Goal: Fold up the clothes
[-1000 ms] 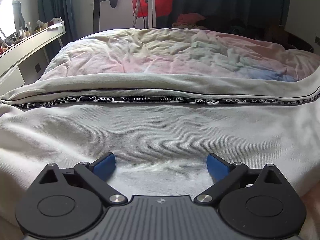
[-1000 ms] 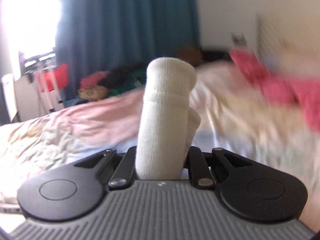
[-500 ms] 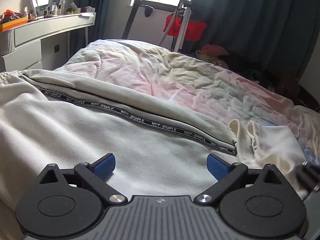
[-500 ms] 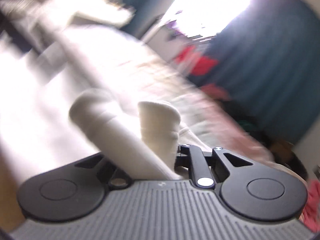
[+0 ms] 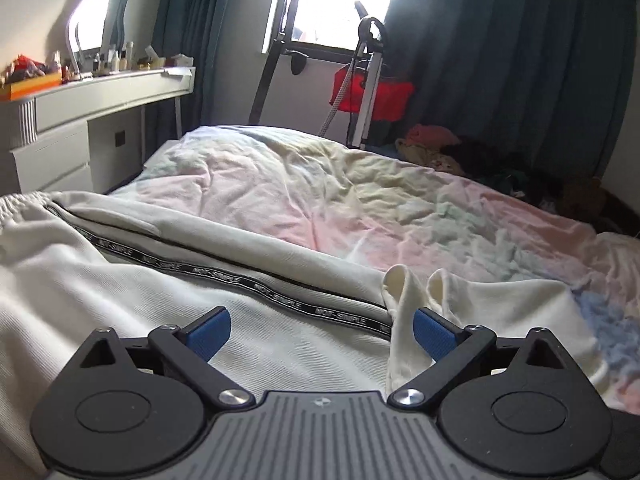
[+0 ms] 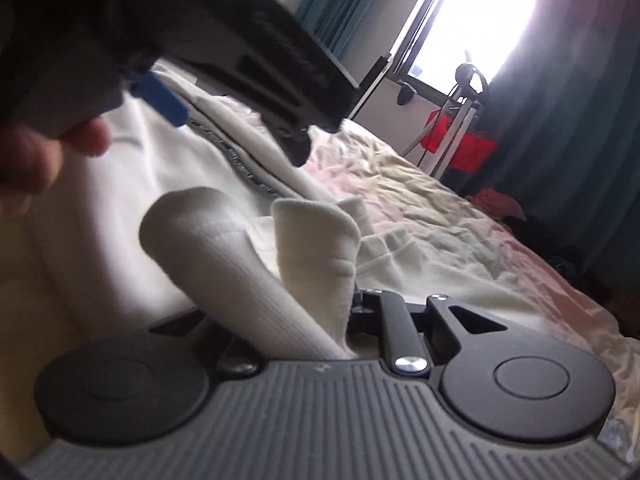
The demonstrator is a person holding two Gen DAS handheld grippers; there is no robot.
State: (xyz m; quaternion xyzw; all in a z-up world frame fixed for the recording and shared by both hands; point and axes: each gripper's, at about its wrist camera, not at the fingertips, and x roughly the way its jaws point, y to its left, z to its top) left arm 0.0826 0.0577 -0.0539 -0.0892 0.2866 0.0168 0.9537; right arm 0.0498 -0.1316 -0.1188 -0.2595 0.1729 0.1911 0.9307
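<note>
Cream sweatpants with a black "NOT-SIMPLE" side stripe lie spread across the bed. Their leg end is folded over at the right, its ribbed cuffs standing up. My left gripper is open, blue pads just above the fabric, the right pad touching the cuff fold. My right gripper is shut on the ribbed cuff, which bulges up between its fingers. The left gripper's body and a blue pad fill the upper left of the right wrist view.
The bed has a crumpled pastel duvet. A white dresser with bottles stands at the left. A window, dark curtains, a red bag on a stand and a clothes pile are behind the bed.
The right gripper swung the cuff from the right across to the left, laying the leg end over the pants. The left gripper turned right, bringing the folded cuff into its view.
</note>
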